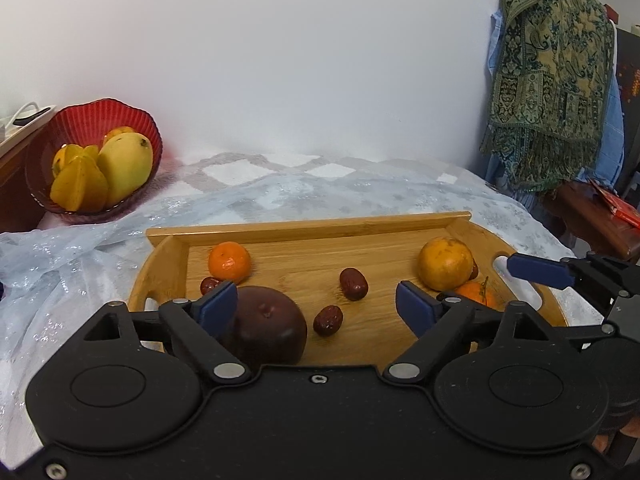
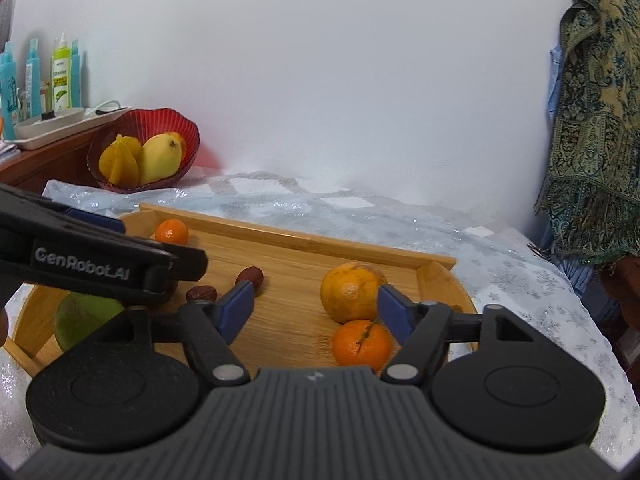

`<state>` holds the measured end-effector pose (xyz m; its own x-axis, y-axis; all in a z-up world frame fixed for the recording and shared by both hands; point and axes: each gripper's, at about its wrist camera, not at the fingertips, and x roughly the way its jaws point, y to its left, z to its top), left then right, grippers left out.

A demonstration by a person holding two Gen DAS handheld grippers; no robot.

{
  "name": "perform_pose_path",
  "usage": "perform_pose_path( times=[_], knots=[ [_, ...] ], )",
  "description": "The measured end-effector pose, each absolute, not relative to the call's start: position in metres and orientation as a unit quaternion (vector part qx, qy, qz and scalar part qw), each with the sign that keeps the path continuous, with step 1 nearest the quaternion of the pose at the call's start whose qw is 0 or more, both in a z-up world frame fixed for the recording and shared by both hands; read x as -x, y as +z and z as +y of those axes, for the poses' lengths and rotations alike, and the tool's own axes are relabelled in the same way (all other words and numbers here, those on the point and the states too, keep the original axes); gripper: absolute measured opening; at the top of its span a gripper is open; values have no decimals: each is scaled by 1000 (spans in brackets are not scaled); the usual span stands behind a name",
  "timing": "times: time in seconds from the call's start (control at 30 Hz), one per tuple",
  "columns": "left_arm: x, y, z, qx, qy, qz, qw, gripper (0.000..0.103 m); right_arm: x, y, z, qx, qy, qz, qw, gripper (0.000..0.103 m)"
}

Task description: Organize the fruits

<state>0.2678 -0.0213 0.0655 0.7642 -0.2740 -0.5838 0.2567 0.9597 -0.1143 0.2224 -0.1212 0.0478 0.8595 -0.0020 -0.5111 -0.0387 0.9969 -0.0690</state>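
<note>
1. Hovering over the wooden tray (image 1: pixel 304 226), both sets of tongs stand released with nothing between their pads: the left tongs (image 1: pixel 316 304) above the tray's near left, the right tongs (image 2: pixel 316 310) above its near right.
2. Fruits lie loose on the tray: a dark round fruit (image 1: pixel 268 324) at the near left, a small mandarin (image 1: pixel 229 261) at the far left corner, a large yellow-orange citrus (image 1: pixel 445 263) at the right with a stemmed mandarin (image 2: pixel 361 342) just in front of it, and wrinkled red dates (image 1: pixel 353 283) scattered mid-tray.
3. A green fruit (image 2: pixel 80 316) shows at the tray's near left in the right view, partly hidden.
4. Handling, as I judge it: the citrus looks firm and heavy, best taken across its widest middle; mandarins are lighter, soft-skinned, easily squashed; dates are small, light, liable to roll or slip out.
5. Left of the tray and further back, a red ribbed bowl (image 1: pixel 92 116) holds a mango (image 1: pixel 126 164), a starfruit (image 1: pixel 80 188) and something orange behind them.
6. Tray and bowl rest on a pale, glittery cloth (image 1: pixel 280 192) over the table.
</note>
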Motion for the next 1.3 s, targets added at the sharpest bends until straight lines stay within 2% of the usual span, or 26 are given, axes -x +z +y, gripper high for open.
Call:
perform_pose_path(
  times=[0.4, 1.3],
  knots=[
    [-237, 72, -10, 20, -127, 296, 947, 96, -214, 48, -129, 4, -3, 268, 963, 91],
    [-194, 62, 3, 12, -82, 281, 956, 102, -185, 52, -132, -25, -6, 248, 968, 102]
  ],
)
